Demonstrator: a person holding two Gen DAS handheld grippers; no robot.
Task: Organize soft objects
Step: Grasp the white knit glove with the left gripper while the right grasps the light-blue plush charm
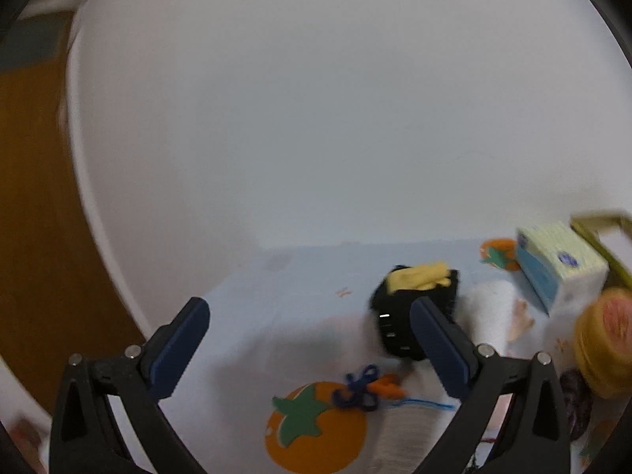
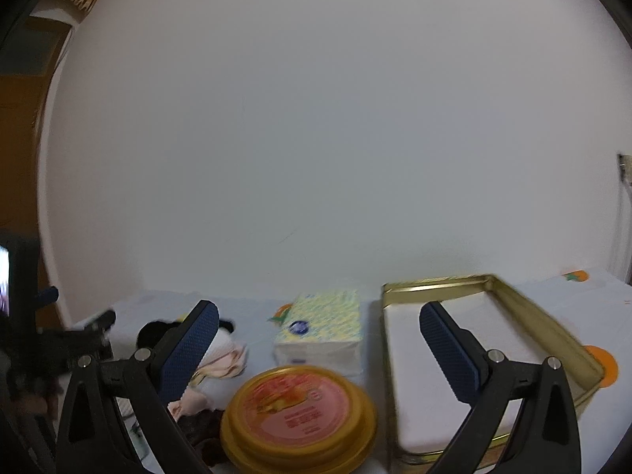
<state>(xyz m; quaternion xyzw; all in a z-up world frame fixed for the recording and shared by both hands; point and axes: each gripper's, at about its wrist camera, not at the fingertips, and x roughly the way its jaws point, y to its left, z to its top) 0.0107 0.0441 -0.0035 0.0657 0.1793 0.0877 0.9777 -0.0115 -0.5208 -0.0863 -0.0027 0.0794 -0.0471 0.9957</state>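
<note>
Step in hand: by my reading, an approach or selection stage; neither tool holds anything, and the soft things lie loose on the tabletop, which wears a pale cloth printed with orange fruit.
Left tool: released, jaws spread wide, nothing between them; it hangs above the cloth's left part, aimed at the wall.
Right tool: released too, jaws wide apart; it hovers above the round yellow tin and the near edge of the gold tray.
Soft things: a black cloth bundle with a yellow piece on top sits just behind the left tool's right finger; blue yarn with an orange scrap lies on a printed fruit near the lens; a white and pinkish fabric heap and a dark purple piece lie left of the round tin.
Tissue pack: stands behind the round tin, beside the tray's left wall.
Likely destination: the gold tray, open and seemingly bare inside, though the task does not name it.
Next move calls for: choosing one item, lowering open jaws around a fold, and pinching deep enough that limp cloth does not slip.
Watch for: yarn strands trailing or snagging; both views are motion-blurred, so fine detail is unsure.
</note>
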